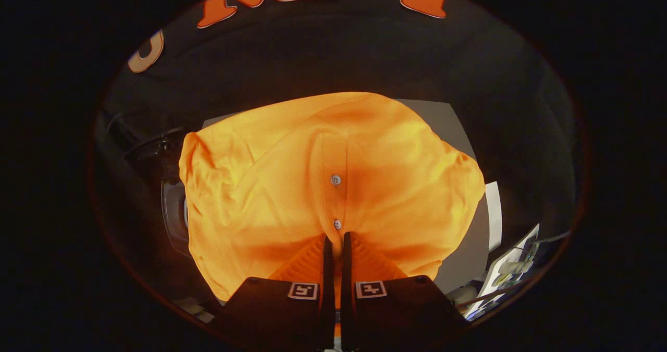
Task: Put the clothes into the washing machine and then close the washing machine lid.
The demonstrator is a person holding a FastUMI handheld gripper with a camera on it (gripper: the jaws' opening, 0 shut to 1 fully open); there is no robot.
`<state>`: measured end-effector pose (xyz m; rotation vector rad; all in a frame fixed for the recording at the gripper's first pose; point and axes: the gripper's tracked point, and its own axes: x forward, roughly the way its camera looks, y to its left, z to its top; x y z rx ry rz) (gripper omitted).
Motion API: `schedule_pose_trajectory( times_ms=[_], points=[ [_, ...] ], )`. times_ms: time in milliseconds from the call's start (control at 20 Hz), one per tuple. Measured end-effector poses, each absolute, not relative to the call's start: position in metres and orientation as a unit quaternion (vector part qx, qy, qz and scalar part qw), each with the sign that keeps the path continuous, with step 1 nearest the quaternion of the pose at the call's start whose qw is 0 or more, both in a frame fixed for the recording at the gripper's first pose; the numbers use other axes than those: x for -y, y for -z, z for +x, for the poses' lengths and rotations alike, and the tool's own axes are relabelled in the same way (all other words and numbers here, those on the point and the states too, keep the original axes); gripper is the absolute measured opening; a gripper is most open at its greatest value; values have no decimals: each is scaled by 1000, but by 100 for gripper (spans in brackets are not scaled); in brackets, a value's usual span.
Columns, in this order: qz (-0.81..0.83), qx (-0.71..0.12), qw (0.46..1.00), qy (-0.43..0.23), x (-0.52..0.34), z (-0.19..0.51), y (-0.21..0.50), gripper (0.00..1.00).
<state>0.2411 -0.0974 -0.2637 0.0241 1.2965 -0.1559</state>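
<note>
The gripper [337,242] has its two fingers pinched together on the button strip of an orange shirt [333,185], which hangs bunched just ahead of them. Beyond it lies a grey surface [443,120], and a dark round shape [174,214] sits beside the shirt, maybe the washer's opening. I'd say the shirt isn't in yet, and the lid remains to close.

1. An orange shirt [333,185] is seen pinched at its button placket between the two fingers of the gripper [337,242], which are nearly closed on the cloth.
2. Two small pale buttons [336,179] are shown just ahead of the fingertips.
3. The shirt hangs spread over a grey surface [443,122].
4. A white power strip [513,268] with cables is seen right of the fingers.
</note>
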Motion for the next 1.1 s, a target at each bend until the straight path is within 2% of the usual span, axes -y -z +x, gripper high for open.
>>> schedule_pose_trajectory(
  times_ms=[100, 500, 1100],
  points=[
    [14, -593, 802, 74, 98, 243, 266, 9],
    [23, -535, 842, 67, 96, 245, 269, 8],
    [140, -426, 892, 59, 94, 251, 251, 8]
  ],
)
